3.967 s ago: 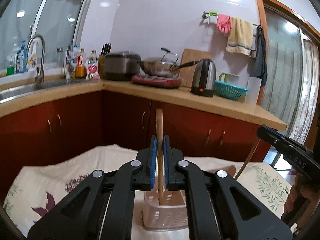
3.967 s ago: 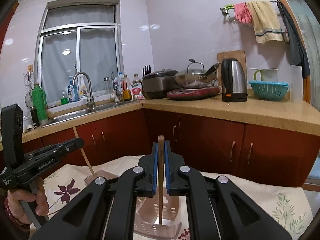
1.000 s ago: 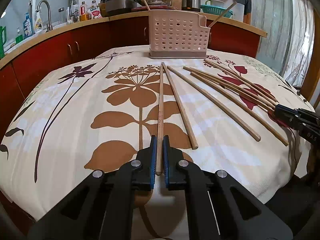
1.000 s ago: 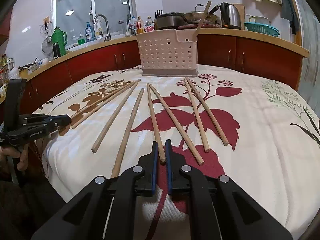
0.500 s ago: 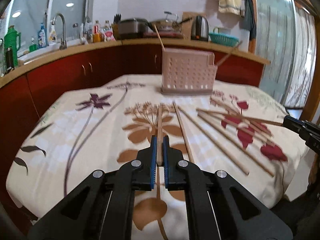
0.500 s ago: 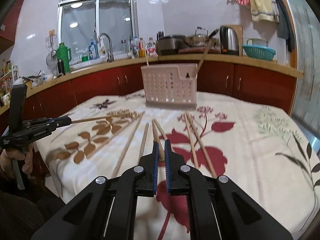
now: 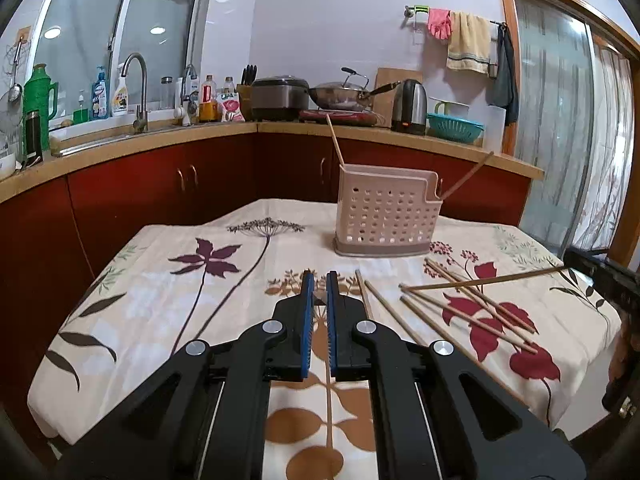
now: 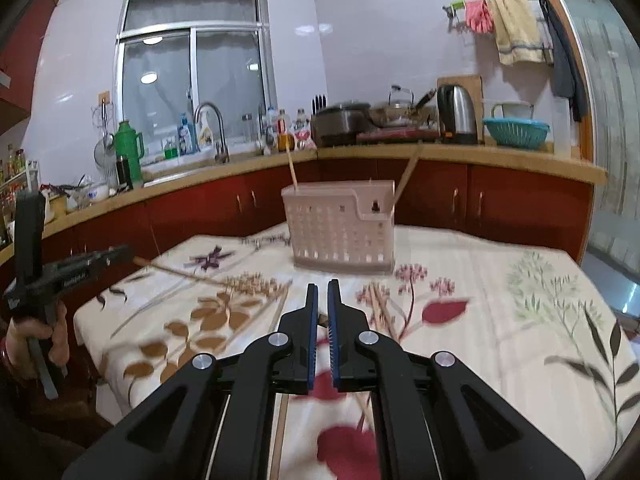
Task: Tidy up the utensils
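1. Pink utensil basket (image 7: 386, 216) stands upright on the floral tablecloth (image 7: 160, 280), beyond both grippers.
2. Left gripper (image 7: 319, 280) grips a chopstick (image 8: 180, 274), jaws nearly closed.
3. Right gripper (image 8: 322, 288) likewise grips a chopstick (image 7: 484, 281).

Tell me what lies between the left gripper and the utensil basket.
Only flowered tablecloth, seen in the left wrist view; the loose chopsticks lie right of that stretch.

Red cabinets (image 7: 168, 184), tiled walls, window (image 7: 116, 36)
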### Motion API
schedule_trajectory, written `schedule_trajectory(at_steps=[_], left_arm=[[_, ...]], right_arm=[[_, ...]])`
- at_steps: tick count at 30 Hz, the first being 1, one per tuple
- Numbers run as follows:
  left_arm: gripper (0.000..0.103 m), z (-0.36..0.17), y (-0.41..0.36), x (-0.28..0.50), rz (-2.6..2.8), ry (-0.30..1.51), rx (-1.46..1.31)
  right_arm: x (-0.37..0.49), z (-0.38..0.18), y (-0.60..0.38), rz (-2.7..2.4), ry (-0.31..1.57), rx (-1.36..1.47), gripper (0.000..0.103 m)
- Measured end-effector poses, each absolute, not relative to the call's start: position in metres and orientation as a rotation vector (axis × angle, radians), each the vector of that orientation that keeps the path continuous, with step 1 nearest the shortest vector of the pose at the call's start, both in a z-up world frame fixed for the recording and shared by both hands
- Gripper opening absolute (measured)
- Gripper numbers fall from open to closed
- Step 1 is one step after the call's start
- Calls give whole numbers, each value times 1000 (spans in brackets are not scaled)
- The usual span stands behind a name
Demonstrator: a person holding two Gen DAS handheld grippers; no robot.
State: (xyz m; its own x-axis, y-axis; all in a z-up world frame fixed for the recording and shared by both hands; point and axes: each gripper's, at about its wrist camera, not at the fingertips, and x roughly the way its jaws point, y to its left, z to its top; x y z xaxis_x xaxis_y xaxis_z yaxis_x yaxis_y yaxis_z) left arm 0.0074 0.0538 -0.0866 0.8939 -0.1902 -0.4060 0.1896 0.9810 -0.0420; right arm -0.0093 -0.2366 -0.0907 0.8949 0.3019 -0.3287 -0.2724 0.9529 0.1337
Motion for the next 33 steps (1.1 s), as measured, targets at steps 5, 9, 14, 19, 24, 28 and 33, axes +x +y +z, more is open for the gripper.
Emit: schedule_trajectory(at_steps=[5,9,14,19,24,28,33], left_arm=[[7,-76,55,24,-196,401,-8],[7,-64,56,41,-198,378,-14],[7,-53,58,65,-191,351,-9],[7,-50,61,78,-190,338,-22],[7,-54,59,72,-183,317,-12],[7,-56,57,66,-183,318,-4],[7,-57,55,61,-177,321,-8]], right_arm=[[15,-64,-229,315,277,73,5],[37,-49,-219,333,233,58,1],[65,-39,-208,342,205,41,1],[74,-41,-207,340,221,36,1],[63,-64,-211,342,290,22,1],[46,-90,-221,338,357,31,1],[15,-129,-236,329,450,42,5]])
